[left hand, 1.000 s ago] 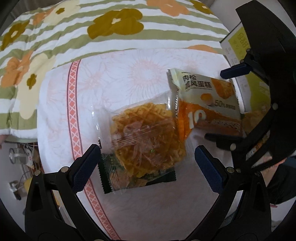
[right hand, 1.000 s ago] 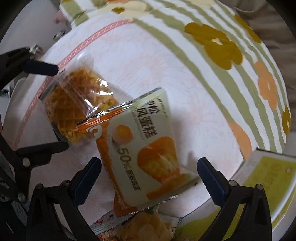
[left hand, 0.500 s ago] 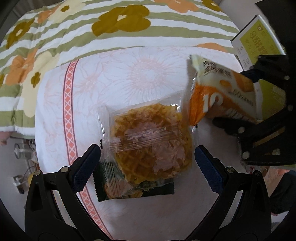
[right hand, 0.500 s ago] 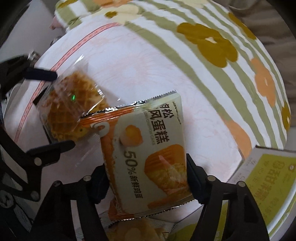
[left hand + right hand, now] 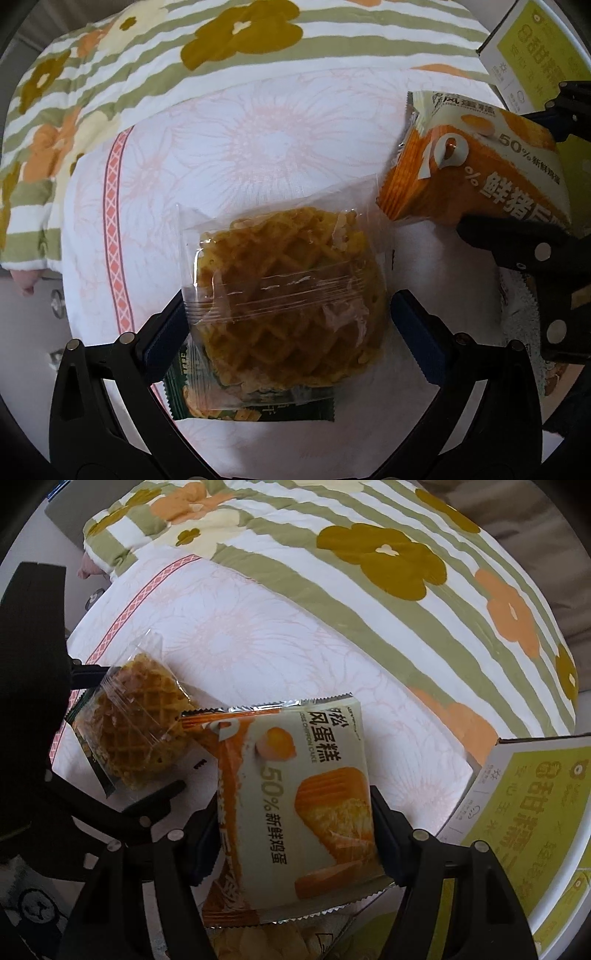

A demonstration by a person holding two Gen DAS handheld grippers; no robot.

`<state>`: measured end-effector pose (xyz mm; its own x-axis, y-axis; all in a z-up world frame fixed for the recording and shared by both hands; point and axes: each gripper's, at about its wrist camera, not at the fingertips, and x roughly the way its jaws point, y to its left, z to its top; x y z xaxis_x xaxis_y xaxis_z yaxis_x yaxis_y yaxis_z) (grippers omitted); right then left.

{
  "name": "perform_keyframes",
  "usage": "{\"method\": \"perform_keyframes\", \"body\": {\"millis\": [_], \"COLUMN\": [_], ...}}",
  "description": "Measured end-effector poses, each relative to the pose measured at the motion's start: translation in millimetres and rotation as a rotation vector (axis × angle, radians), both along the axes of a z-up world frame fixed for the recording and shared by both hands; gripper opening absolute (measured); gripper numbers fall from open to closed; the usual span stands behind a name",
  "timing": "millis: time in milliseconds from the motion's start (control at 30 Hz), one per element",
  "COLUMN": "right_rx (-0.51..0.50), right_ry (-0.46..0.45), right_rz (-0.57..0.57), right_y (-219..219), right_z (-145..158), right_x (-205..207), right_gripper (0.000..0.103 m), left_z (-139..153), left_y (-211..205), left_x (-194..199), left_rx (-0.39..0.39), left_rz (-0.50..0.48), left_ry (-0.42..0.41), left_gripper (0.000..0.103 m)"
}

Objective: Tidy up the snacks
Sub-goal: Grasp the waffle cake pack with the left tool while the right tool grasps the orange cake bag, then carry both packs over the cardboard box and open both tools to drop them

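Between our right gripper's (image 5: pixel 295 836) pinching fingers sits the chiffon cake packet (image 5: pixel 295 786). Our left gripper (image 5: pixel 286 325) spreads around the waffle packet (image 5: pixel 286 306), which half hides a green packet (image 5: pixel 251 408) beneath. Beyond lies a cut-off yellow box (image 5: pixel 532 823).

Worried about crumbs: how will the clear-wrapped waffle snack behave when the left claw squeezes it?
The waffle snack looks brittle, so a hard squeeze may crack its lattice. Its glossy loose wrapper probably slips and crinkles. It lies on a green packet, which may shift too.
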<state>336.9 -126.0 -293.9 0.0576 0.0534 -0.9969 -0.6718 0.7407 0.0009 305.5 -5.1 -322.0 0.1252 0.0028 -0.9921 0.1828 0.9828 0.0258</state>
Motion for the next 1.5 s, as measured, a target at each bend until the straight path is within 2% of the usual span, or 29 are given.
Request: {"method": "perform_keyframes", "body": {"millis": [100, 167, 267, 433, 567, 700, 1000, 1267, 1500], "right_rx": [0.007, 0.015, 0.032, 0.064, 0.109, 0.167, 0.276, 0.316, 0.332], "right_ry": [0.0, -0.003, -0.003, -0.008, -0.029, -0.069, -0.222, -0.35, -0.432], "right_rz": [0.0, -0.009, -0.028, -0.082, -0.137, -0.203, -0.378, -0.537, -0.598], "right_y": [0, -2, -5, -11, -15, -20, -43, -94, -169], "right_z": [0, 1, 2, 8, 25, 51, 128, 186, 217], "right_x": [1, 1, 1, 1, -3, -9, -45, -73, -83], "right_gripper": [0.065, 0.065, 0.065, 0.065, 0.065, 0.065, 0.064, 0.064, 0.064], "left_z": [1, 7, 9, 14, 31, 58, 135, 205, 241], "left_y": [3, 4, 6, 16, 25, 31, 42, 8, -65], "left_x": [-2, -5, -6, -9, -12, -15, -19, -18, -19], "left_rx": [-0.019, -0.028, -0.036, -0.088, -0.103, -0.11, -0.147, -0.204, -0.272], "left_rz": [-0.002, -0.012, -0.046, -0.036, -0.021, -0.03, -0.084, -0.187, -0.215], "left_ry": [-0.018, -0.041, -0.041, -0.042, -0.074, -0.125, -0.26, -0.372, -0.419], "left_gripper": [0.099, 0.082, 0.078, 0.077, 0.077, 0.077, 0.077, 0.077, 0.077]}}
